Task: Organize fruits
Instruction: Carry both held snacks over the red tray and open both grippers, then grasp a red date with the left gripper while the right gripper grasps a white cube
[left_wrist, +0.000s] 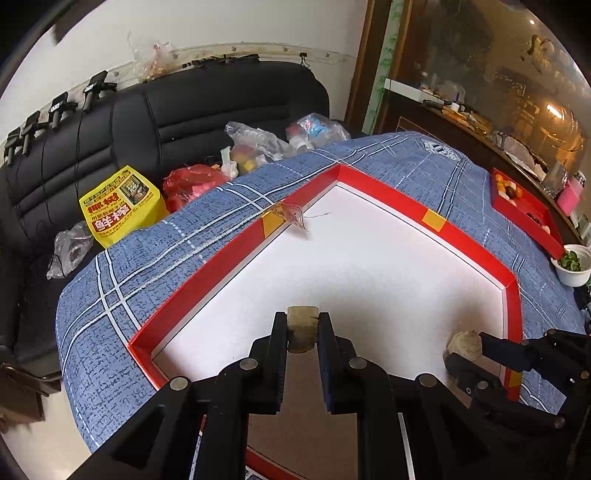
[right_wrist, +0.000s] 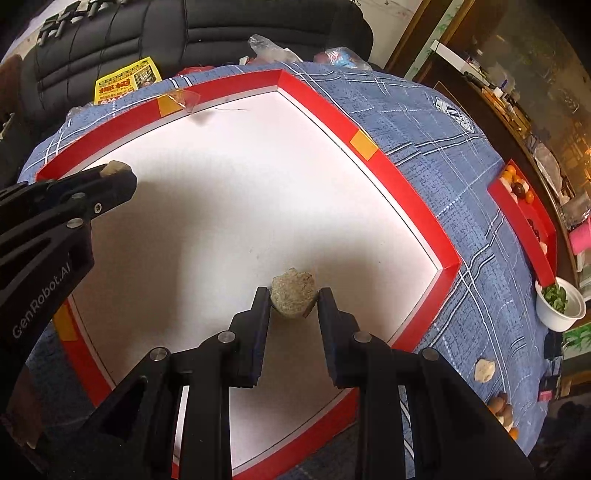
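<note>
A large red-rimmed tray (left_wrist: 236, 254) with a white floor lies on the blue plaid cloth; it also shows in the right wrist view (right_wrist: 406, 184). My left gripper (left_wrist: 303, 328) is shut on a small tan rough fruit (left_wrist: 303, 326) above the tray's near part; it also shows in the right wrist view (right_wrist: 118, 173) at the left. My right gripper (right_wrist: 293, 302) is shut on a round beige lumpy fruit (right_wrist: 293, 297) over the tray floor; in the left wrist view this gripper (left_wrist: 465, 349) holds the same fruit (left_wrist: 463, 343) near the tray's right rim.
A smaller red tray (right_wrist: 517, 214) with several small fruits and a white bowl (right_wrist: 561, 306) of green pieces stand at the right. More loose fruits (right_wrist: 484, 370) lie on the cloth at lower right. A black sofa (left_wrist: 110, 140) with bags stands behind the table.
</note>
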